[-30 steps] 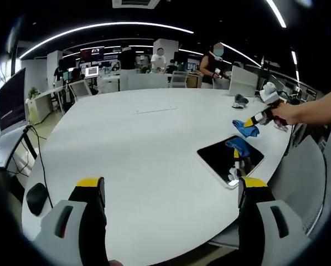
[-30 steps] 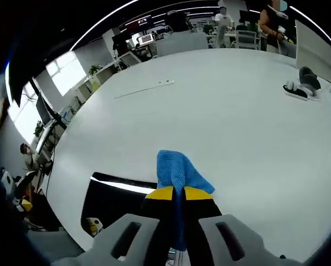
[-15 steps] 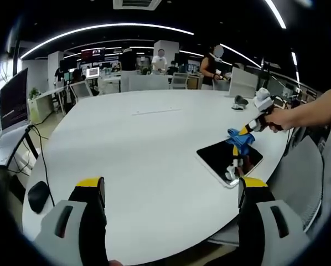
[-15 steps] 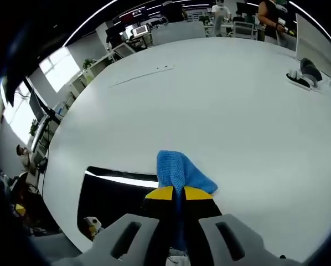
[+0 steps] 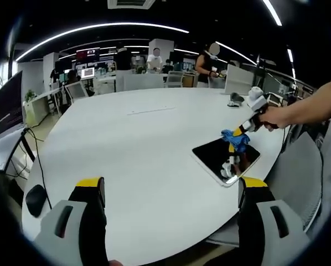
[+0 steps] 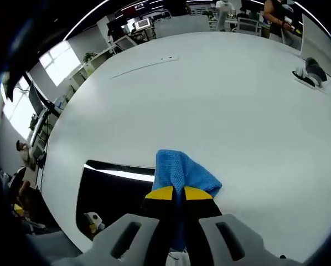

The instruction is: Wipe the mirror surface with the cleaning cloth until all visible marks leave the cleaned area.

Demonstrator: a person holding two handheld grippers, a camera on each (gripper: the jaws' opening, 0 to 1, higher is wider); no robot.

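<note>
In the left gripper view, my left claw [image 5: 168,191] hangs over the near edge of the big white desk [image 5: 132,144] with its yellow-tipped jaws spread wide and nothing between them. Across the desk, by its right edge, the mirror [image 5: 220,160] lies flat: a dark, glossy rectangle with a pale rim, one corner close to the desk edge. My right claw [image 5: 238,133] comes in from the right in the person's hand [image 5: 276,115], clenched on the cleaning cloth [image 5: 235,139], which hangs over the far part of the mirror; I cannot tell whether it touches the glass. The mirror reflects the cloth and claw as a blurred blue and white patch. Any marks on the glass are too small for me to make out.

In the right gripper view, the right claw [image 6: 174,193] has its yellow tips pressed together on the blue cloth [image 6: 181,174], a soft knitted wad bunched above the tips. The mirror [image 6: 117,193] sits just left of the cloth, black with a bright streak of reflected ceiling light along its far edge.

As I judge it, the mirror lies loose near the desk edge, so a hard sideways wipe could slide it off while my left claw stays away and does not steady it. The small pinch on the cloth could also slip, letting hard jaw tips scrape the glass.
</note>
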